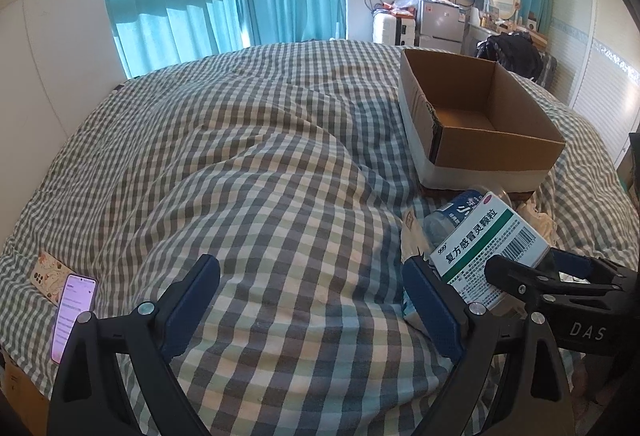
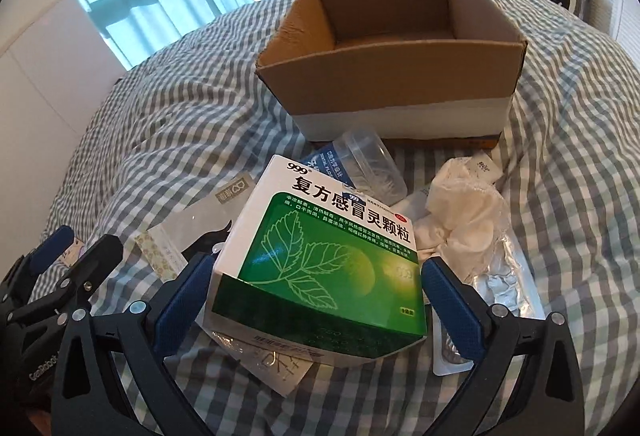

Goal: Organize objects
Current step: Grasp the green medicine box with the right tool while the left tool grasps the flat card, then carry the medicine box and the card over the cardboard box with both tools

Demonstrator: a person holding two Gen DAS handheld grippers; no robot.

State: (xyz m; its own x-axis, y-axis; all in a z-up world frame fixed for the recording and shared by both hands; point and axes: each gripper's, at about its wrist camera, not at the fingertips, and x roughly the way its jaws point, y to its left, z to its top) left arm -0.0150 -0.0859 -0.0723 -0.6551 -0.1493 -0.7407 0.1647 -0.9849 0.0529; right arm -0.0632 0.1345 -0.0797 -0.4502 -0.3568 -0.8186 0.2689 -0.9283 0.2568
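**Medicine box between right claw's fingers, cardboard box waiting on bed**

Right claw (image 2: 316, 300) straddling green-and-white medicine box (image 2: 320, 256), blue pads on both sides. Left pad right against box's lower corner, right pad just beside the other edge; contact not certain, so cannot tell whether clamped or still apart. Medicine box tilted, leaf print facing up, lying over a heap of small items on checked bed cover (image 2: 160, 124). In the heap: clear plastic cup (image 2: 372, 164) on its side behind the medicine box, blue-labelled packet (image 2: 324, 164) touching the cup, crumpled white cloth (image 2: 468, 220) to the right, foil blister strip (image 2: 500, 280) near the right pad, flat patterned sachets (image 2: 160, 256) to the left.

Open cardboard box (image 2: 396, 76) upright on bed just beyond the heap, lower band white, inside bare as far as visible.

Left claw (image 1: 312, 300) wide apart, holding nothing, hovering over bed cover (image 1: 260, 156) left of the heap. Same medicine box (image 1: 488, 240) seen barcode side up beside its right pad, cardboard box (image 1: 480, 124) farther back right. Lit phone (image 1: 74, 316) lying on bed at far left edge, patterned card (image 1: 48, 272) just beside it.
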